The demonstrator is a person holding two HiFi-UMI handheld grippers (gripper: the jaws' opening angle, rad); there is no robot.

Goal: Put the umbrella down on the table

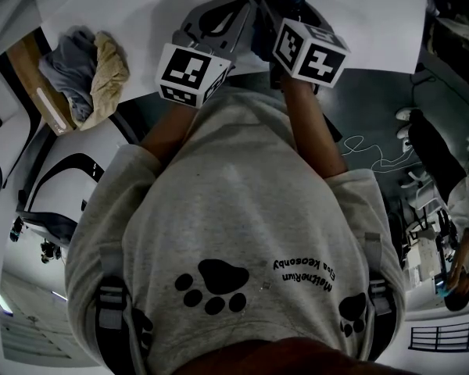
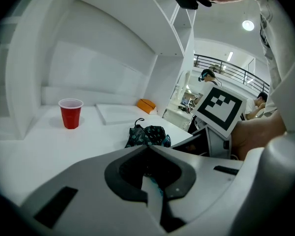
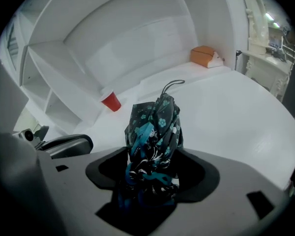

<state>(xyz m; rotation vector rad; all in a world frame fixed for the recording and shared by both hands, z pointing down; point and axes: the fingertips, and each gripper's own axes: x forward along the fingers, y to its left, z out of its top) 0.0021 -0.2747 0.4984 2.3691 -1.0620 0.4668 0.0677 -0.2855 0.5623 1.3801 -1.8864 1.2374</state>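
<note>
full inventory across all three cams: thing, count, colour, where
umbrella: 1, dark with teal flowers, folded, on the table
cup: 1, red, upright on the table, far left
box: 1, orange, far end of the table
flat tray: 1, white, on the table behind the umbrella
table: 1, white
shelf unit: 1, white, behind the table
clothes pile: 1, grey and beige, upper left of the head view
bystanders: at least 2, background right
left gripper: 1, grey, jaws together
right gripper: 1, grey, jaws apart around the umbrella
shirt: 1, grey with black paw prints, on the person
</note>
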